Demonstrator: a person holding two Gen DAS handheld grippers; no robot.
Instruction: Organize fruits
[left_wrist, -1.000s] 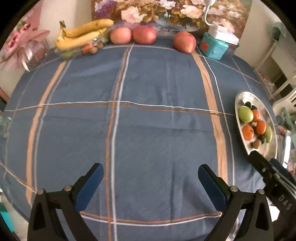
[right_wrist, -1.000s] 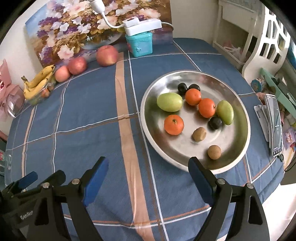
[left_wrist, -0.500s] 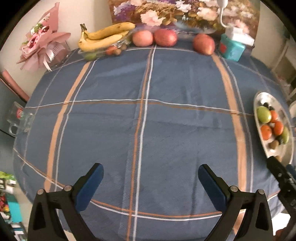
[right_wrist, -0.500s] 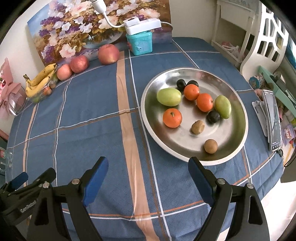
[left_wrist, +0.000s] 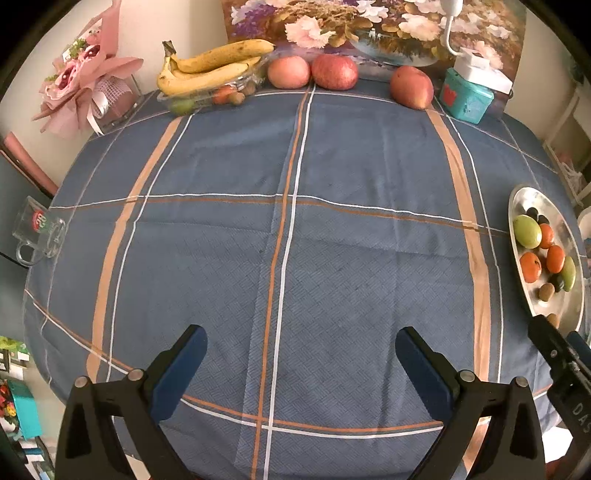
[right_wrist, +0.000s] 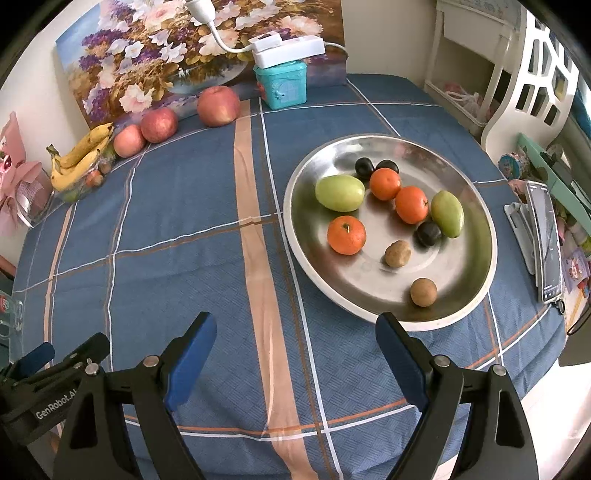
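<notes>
Both grippers, left gripper (left_wrist: 301, 354) and right gripper (right_wrist: 295, 343), spread, empty, above tablecloth (right_wrist: 207, 206); small fruit in steel dish (right_wrist: 476, 206), apples (left_wrist: 334, 72) and bananas (left_wrist: 210, 68) apart; stage undetermined, sorted or awaiting sorting

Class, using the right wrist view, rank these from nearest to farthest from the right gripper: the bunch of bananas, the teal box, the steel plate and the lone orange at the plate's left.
1. steel plate: its near rim sits just beyond the right gripper, ahead-right.
2. lone orange: inside the plate, left part.
3. teal box: far edge, centre.
4. bunch of bananas: far left corner.
</notes>
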